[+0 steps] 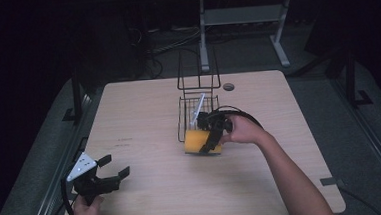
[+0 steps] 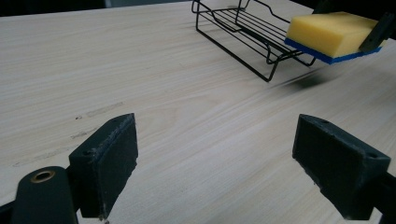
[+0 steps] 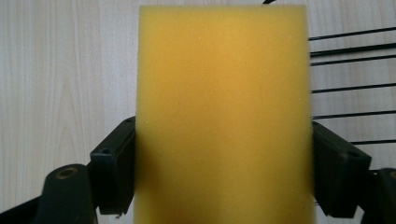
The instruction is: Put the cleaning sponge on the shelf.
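Near the middle of the table (image 1: pixel 148 190), the right gripper (image 1: pixel 213 135) has its fingers (image 3: pixel 112 172) clamped on both sides of a yellow sponge (image 1: pixel 199 141). From the left gripper view the sponge shows a blue underside and hangs clear of the wood, just beside the front edge of a black wire rack (image 1: pixel 197 107), with its shadow on the table below. Something pale leans inside the rack; I cannot tell what. Down at the near left corner, well apart from the sponge, the left gripper (image 1: pixel 113 166) sits low with its fingers (image 2: pixel 107 163) spread wide around nothing.
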Demonstrator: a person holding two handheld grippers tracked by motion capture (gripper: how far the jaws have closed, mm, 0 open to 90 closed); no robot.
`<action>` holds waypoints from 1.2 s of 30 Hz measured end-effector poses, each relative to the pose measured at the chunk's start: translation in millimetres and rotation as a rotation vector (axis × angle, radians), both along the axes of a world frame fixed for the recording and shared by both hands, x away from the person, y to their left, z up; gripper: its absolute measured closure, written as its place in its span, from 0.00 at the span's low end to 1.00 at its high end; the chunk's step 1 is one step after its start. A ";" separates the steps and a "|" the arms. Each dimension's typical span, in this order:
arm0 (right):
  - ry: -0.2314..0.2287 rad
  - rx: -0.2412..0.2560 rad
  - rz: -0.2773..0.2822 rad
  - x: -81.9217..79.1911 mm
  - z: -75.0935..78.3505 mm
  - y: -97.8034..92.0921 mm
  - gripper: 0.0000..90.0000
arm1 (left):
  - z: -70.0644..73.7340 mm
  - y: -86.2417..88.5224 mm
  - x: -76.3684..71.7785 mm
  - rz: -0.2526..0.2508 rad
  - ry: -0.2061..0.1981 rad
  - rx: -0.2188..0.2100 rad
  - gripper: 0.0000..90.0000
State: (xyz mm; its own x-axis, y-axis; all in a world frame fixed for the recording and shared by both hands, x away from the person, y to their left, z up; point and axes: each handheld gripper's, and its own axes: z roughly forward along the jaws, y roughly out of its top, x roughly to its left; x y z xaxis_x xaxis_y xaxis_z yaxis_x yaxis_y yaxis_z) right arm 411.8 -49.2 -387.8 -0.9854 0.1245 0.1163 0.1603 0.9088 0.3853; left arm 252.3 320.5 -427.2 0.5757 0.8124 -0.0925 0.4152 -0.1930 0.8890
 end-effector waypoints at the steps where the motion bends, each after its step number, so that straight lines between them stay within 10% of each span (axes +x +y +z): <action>1: -0.001 -0.001 -0.003 0.4 -0.2 -0.3 0.24 | 0.0 0.0 0.0 0.000 0.000 0.000 0.15; 36: 0.029 -0.007 -0.002 24.8 3.6 13.8 0.24 | 0.5 4.0 -0.8 0.009 -0.004 -0.006 0.15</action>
